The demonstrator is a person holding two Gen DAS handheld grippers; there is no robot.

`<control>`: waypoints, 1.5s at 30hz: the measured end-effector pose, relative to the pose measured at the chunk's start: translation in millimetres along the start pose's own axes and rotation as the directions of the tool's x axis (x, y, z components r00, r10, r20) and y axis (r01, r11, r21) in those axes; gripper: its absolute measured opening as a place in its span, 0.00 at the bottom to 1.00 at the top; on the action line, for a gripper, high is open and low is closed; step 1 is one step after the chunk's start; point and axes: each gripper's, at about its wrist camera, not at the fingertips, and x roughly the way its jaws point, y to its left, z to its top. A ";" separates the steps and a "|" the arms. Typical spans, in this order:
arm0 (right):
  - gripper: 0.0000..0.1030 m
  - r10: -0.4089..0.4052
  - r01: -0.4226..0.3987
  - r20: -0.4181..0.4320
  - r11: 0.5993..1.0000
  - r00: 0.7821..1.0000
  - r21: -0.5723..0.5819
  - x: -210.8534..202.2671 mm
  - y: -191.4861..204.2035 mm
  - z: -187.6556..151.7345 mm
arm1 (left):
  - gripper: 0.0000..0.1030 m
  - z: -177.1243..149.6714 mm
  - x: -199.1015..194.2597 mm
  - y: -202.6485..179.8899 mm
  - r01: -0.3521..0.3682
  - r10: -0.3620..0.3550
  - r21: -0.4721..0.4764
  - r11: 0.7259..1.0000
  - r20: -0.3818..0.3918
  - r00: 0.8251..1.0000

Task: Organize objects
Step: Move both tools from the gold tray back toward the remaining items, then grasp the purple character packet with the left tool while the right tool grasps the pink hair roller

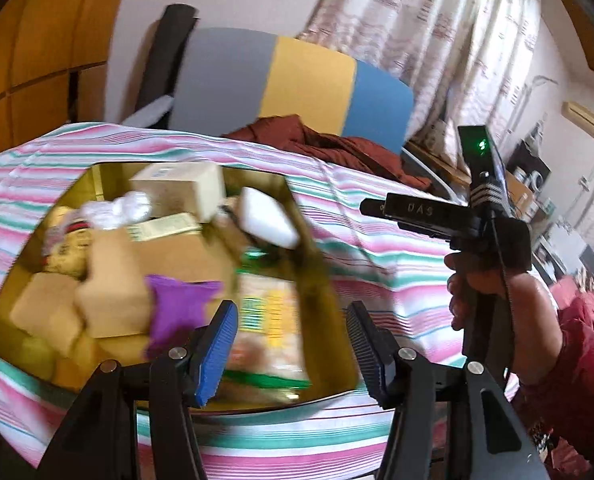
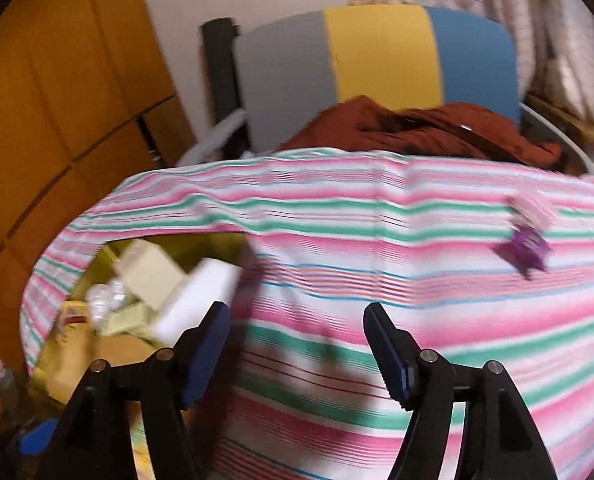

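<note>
A gold tray (image 1: 329,320) sits on a pink, green and white striped cloth (image 1: 377,264). It holds cardboard boxes (image 1: 109,300), a cream box (image 1: 185,188), a white packet (image 1: 269,216), a purple pouch (image 1: 177,304) and a green and yellow snack packet (image 1: 269,320). My left gripper (image 1: 289,344) is open and empty just above the tray's near side. My right gripper (image 2: 297,352) is open and empty over bare cloth, right of the tray (image 2: 109,252). A small purple packet (image 2: 523,246) lies alone on the cloth at the right. The right gripper's body (image 1: 477,216) shows in the left wrist view.
A chair with a grey, yellow and blue back (image 2: 377,60) stands behind the table with a dark red garment (image 2: 417,128) on it. A wooden cabinet (image 2: 57,120) is at the left. Curtains (image 1: 417,40) hang at the back right.
</note>
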 end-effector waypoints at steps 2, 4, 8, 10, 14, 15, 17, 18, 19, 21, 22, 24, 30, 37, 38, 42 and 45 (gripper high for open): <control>0.68 -0.040 0.040 0.001 0.999 0.999 0.036 -5.4 -29.9 -6.4 | 0.56 2.3 6.4 -15.8 0.017 -0.017 0.036 0.999 -0.014 1.000; 0.68 -0.073 0.072 0.002 0.995 0.997 0.062 -9.9 -53.6 -10.8 | 0.56 6.2 13.6 -31.8 0.035 -0.033 0.073 0.997 -0.031 0.999; 0.68 -0.167 0.165 0.013 0.978 0.986 0.125 -22.8 -106.1 -20.3 | 0.57 18.7 39.6 -65.1 0.077 -0.066 0.130 0.988 -0.084 0.994; 0.71 -0.241 0.235 0.027 0.961 0.970 0.143 -31.1 -131.5 -24.7 | 0.61 26.7 57.7 -84.6 0.099 -0.082 0.159 0.982 -0.110 0.991; 0.73 -0.367 0.357 0.048 0.923 0.929 0.146 -41.0 -167.1 -29.7 | 0.62 42.6 93.4 -121.7 0.137 -0.106 0.220 0.966 -0.147 0.984; 0.73 -0.403 0.394 0.050 0.909 0.914 0.139 -42.0 -175.2 -30.5 | 0.62 47.8 105.0 -130.4 0.137 -0.102 0.229 0.964 -0.156 0.982; 0.74 -0.454 0.445 0.047 0.886 0.890 0.131 -42.0 -186.1 -32.8 | 0.62 58.1 129.6 -144.2 0.152 -0.113 0.238 0.959 -0.172 0.979; 0.74 -0.466 0.456 0.039 0.878 0.884 0.144 -41.3 -194.0 -34.6 | 0.62 63.0 143.1 -151.4 0.148 -0.105 0.242 0.959 -0.184 0.977; 0.74 -0.456 0.445 0.027 0.878 0.889 0.176 -40.2 -202.7 -36.5 | 0.62 68.2 156.2 -158.6 0.146 -0.100 0.245 0.958 -0.189 0.977; 0.74 -0.446 0.433 0.007 0.872 0.895 0.229 -38.4 -214.3 -39.3 | 0.62 78.6 185.0 -171.8 0.149 -0.099 0.253 0.956 -0.202 0.974; 0.74 -0.448 0.434 -0.002 0.866 0.894 0.250 -37.2 -218.7 -41.1 | 0.62 82.9 196.7 -178.3 0.141 -0.089 0.261 0.955 -0.200 0.976; 0.74 -0.444 0.428 -0.001 0.863 0.896 0.268 -35.8 -221.5 -44.7 | 0.62 91.4 224.4 -194.0 0.138 -0.082 0.282 0.949 -0.200 0.976; 0.74 -0.435 0.408 0.010 0.852 0.901 0.328 -37.9 -231.4 -53.5 | 0.62 105.3 294.2 -227.5 0.113 -0.029 0.383 0.917 -0.218 0.975; 0.75 -0.436 0.406 0.018 0.853 0.900 0.328 -33.8 -232.2 -54.2 | 0.54 112.1 325.3 -234.6 0.134 -0.044 0.413 0.901 -0.219 0.975; 0.75 -0.438 0.408 0.020 0.852 0.899 0.327 -33.4 -232.0 -53.9 | 0.53 111.4 326.3 -232.1 0.143 -0.053 0.402 0.904 -0.226 0.973; 0.75 -0.445 0.416 0.018 0.850 0.895 0.323 -31.9 -231.2 -53.5 | 0.52 110.2 324.2 -225.4 0.152 -0.074 0.379 0.913 -0.214 0.974; 0.75 -0.440 0.410 0.020 0.852 0.898 0.326 -32.4 -232.0 -53.6 | 0.51 105.0 315.1 -216.8 0.117 -0.049 0.383 0.916 -0.182 0.982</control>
